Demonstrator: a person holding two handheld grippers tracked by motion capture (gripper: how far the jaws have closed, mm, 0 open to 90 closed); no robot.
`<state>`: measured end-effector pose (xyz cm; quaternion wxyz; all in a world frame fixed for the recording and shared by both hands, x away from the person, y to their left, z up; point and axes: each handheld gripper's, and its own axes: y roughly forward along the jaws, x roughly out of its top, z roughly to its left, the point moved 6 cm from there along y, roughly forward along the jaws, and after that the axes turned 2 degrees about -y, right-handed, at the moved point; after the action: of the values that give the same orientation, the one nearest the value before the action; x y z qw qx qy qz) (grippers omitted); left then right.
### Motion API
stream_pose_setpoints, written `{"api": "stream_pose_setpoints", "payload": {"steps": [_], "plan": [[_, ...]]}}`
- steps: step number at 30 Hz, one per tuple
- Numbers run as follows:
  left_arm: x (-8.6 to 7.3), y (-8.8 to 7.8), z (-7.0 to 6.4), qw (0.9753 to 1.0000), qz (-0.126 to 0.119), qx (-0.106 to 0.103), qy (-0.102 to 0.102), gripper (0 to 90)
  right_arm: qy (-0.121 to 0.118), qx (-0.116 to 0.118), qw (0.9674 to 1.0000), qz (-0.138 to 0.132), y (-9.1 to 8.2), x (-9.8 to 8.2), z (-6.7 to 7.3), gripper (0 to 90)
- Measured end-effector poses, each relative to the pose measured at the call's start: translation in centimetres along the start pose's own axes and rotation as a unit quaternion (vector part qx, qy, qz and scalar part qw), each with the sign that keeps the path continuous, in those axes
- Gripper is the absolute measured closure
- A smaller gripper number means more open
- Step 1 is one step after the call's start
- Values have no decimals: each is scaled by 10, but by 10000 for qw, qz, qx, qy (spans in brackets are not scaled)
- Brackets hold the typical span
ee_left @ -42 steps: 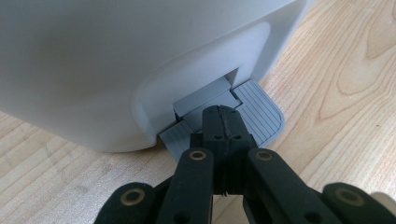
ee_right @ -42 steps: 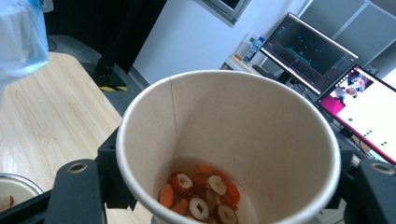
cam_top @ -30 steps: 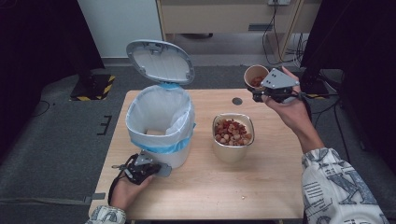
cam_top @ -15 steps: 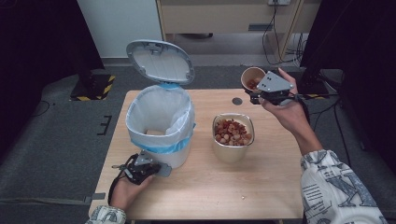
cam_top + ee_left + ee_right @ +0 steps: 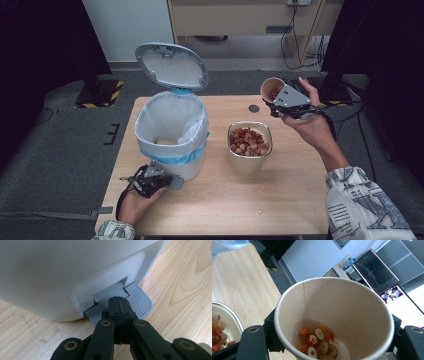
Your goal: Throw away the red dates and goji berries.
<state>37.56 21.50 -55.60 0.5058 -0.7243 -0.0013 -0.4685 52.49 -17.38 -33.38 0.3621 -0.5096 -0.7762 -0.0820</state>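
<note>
In the high view, a white bin (image 5: 172,132) stands on the left part of the wooden desk (image 5: 280,200), its lid (image 5: 171,65) raised behind it and a white liner with a blue rim inside. The left gripper (image 5: 152,180) sits low at the bin's near foot, held by the left hand (image 5: 135,205). A metal bowl (image 5: 249,145) of red and pale fruit pieces stands right of the bin, near the desk's middle. The right gripper (image 5: 280,97) is up over the desk's far right part and grasps a paper cup (image 5: 272,89), which tilts toward the bin. A small dark disc (image 5: 254,108) lies on the desk just beside the cup.

In the left gripper view, the jaws are clenched together, tips on the grey ribbed pedal (image 5: 135,298) that sticks out from the slot at the bin's (image 5: 62,275) base.

In the right gripper view, the jaws stand on either side of the cup (image 5: 334,317), gripping its wall. Sliced red fruit (image 5: 319,341) lies in a little liquid at the bottom. The bowl's (image 5: 227,315) rim shows at the lower left, on the desk (image 5: 242,280). Monitors (image 5: 384,277) stand beyond.
</note>
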Motion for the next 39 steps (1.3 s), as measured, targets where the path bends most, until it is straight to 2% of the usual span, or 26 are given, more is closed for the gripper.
{"api": "stream_pose_setpoints", "payload": {"steps": [19,31,39], "plan": [[0,0,0,10000,2,3,5,900,-505,-15,9986,131,-2,0,8,281],[0,0,0,10000,2,4,6,900,-834,-48,9963,216,-4,0,11,281],[0,0,0,10000,1,5,4,899,-1122,-38,9932,301,-5,-1,16,281]]}}
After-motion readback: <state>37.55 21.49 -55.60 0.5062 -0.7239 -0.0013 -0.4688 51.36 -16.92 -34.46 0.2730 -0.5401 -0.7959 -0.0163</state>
